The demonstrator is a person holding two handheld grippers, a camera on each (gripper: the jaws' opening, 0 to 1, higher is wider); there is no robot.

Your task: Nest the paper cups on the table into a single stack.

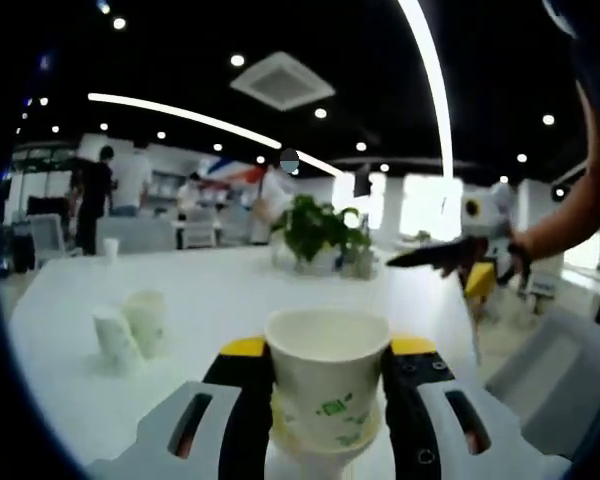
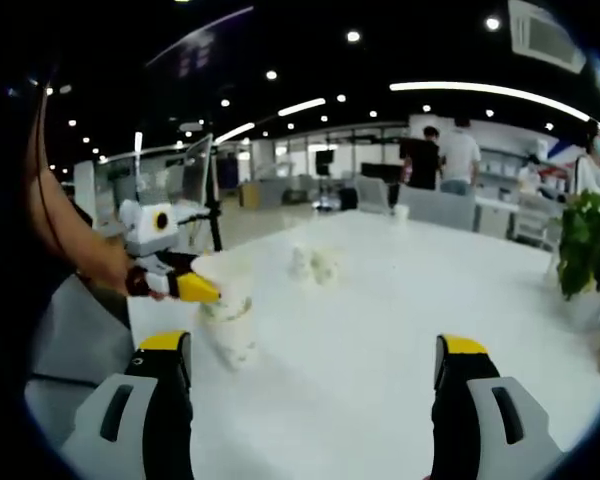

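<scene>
Bright office space with ceiling spotlights and long light strips surrounds a large white table (image 1: 220,300), where several people stand far off near desks. On the table's far side sits a green potted plant (image 1: 315,232), well apart from the cups. In the left gripper view, the left gripper (image 1: 325,400) has its yellow-tipped jaws pressed against both sides of a white paper cup with green print (image 1: 327,375), held upright with its open mouth up, just above the tabletop. In the right gripper view this same held cup (image 2: 227,325) appears at the left, gripped by the left gripper (image 2: 185,285) in a person's hand. Two more paper cups (image 1: 130,330) stand close together on the table to the left, near the middle of the surface. The right gripper (image 2: 315,400) has its jaws spread wide with nothing between them, only bare tabletop; it also appears at the right of the left gripper view (image 1: 445,255), raised above the table edge.
</scene>
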